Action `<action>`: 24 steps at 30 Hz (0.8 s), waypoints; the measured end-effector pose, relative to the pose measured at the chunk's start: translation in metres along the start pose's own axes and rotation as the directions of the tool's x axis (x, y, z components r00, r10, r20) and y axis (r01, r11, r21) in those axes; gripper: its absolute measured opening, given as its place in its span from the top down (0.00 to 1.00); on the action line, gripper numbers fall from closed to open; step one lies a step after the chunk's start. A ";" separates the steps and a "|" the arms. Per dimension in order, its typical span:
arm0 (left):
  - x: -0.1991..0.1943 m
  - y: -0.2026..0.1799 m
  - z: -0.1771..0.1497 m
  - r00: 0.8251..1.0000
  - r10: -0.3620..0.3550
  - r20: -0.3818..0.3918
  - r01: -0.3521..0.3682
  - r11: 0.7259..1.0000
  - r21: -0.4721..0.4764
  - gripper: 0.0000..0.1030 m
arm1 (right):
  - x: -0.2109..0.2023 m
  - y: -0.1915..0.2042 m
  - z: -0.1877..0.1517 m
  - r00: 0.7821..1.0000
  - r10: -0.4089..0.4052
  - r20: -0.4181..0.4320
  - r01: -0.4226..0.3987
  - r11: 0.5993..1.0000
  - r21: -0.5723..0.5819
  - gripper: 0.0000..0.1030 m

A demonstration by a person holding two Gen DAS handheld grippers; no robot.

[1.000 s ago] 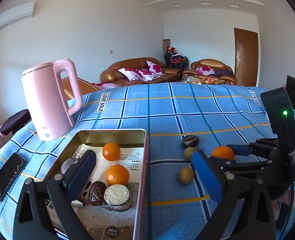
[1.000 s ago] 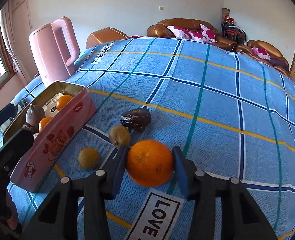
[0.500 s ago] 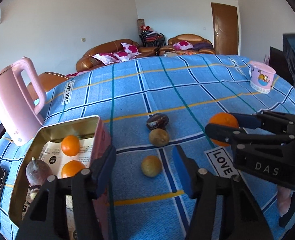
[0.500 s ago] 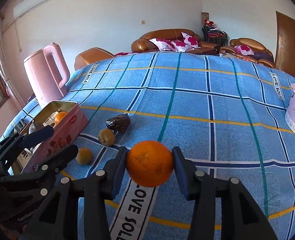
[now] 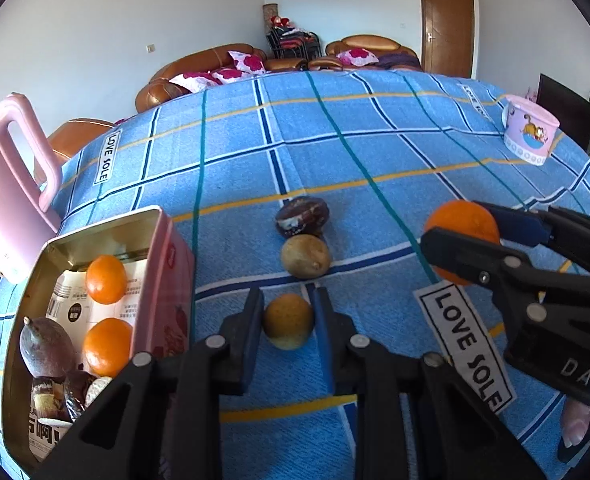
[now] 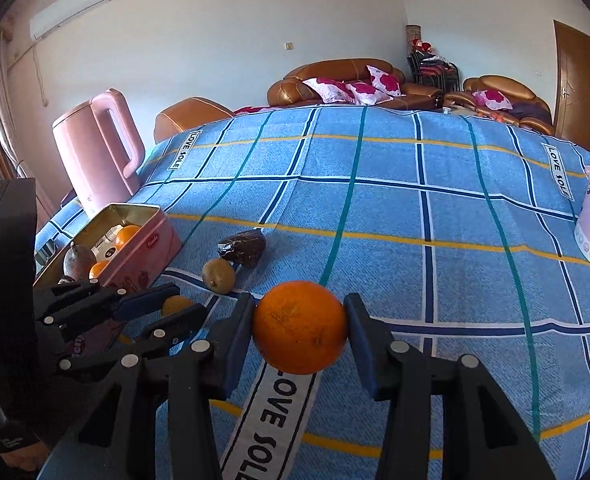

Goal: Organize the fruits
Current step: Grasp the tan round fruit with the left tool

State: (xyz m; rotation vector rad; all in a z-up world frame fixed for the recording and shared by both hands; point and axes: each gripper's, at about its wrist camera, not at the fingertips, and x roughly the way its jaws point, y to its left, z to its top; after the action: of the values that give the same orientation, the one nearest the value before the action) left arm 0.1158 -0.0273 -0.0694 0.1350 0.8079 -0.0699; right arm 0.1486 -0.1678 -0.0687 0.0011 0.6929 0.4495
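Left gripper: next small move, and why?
Probably lift and carry toward the tin. The left gripper is shut on the small yellow-brown fruit, which sits on the cloth beside the tin, where two oranges already lie.

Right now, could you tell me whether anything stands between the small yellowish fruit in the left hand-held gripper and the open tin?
Nothing visible does. The small yellowish fruit sits clamped in the left hand-held gripper, and only bare tablecloth separates it from the tin alongside.
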 end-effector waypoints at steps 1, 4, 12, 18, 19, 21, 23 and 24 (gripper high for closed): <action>-0.002 0.000 0.000 1.000 -0.001 0.009 0.001 1.000 -0.002 0.74 | -0.001 0.000 0.000 1.000 0.001 0.003 -0.001 1.000 -0.002 0.53; -0.009 0.002 -0.001 0.999 -0.004 0.044 0.005 1.000 -0.012 0.74 | -0.003 0.003 0.000 1.000 0.012 0.014 -0.012 1.000 -0.016 0.53; -0.021 0.009 0.000 0.994 -0.004 0.111 0.008 0.999 -0.040 0.74 | -0.012 0.011 -0.001 0.997 0.032 0.064 -0.028 0.998 -0.061 0.53; -0.029 0.010 -0.001 0.988 0.011 0.156 -0.004 0.999 -0.045 0.74 | -0.018 0.013 -0.001 0.995 0.043 0.094 -0.036 0.996 -0.076 0.53; -0.030 0.010 -0.002 0.986 0.014 0.164 -0.007 0.999 -0.045 0.74 | -0.018 0.013 -0.001 0.994 0.044 0.098 -0.037 0.996 -0.077 0.53; -0.032 0.010 -0.002 0.984 0.017 0.175 -0.010 0.999 -0.042 0.74 | -0.020 0.014 -0.002 0.993 0.047 0.105 -0.039 0.996 -0.078 0.53; -0.034 0.009 -0.003 0.982 0.022 0.186 -0.015 0.999 -0.041 0.74 | -0.021 0.014 -0.002 0.992 0.050 0.112 -0.041 0.996 -0.081 0.53; -0.035 0.010 -0.003 0.981 0.022 0.191 -0.014 0.999 -0.041 0.74 | -0.022 0.014 -0.002 0.992 0.051 0.117 -0.041 0.996 -0.083 0.53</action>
State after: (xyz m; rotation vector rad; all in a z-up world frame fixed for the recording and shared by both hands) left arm 0.0907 -0.0171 -0.0451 0.0971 0.6157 -0.0490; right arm 0.1268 -0.1640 -0.0548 -0.0319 0.5582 0.5173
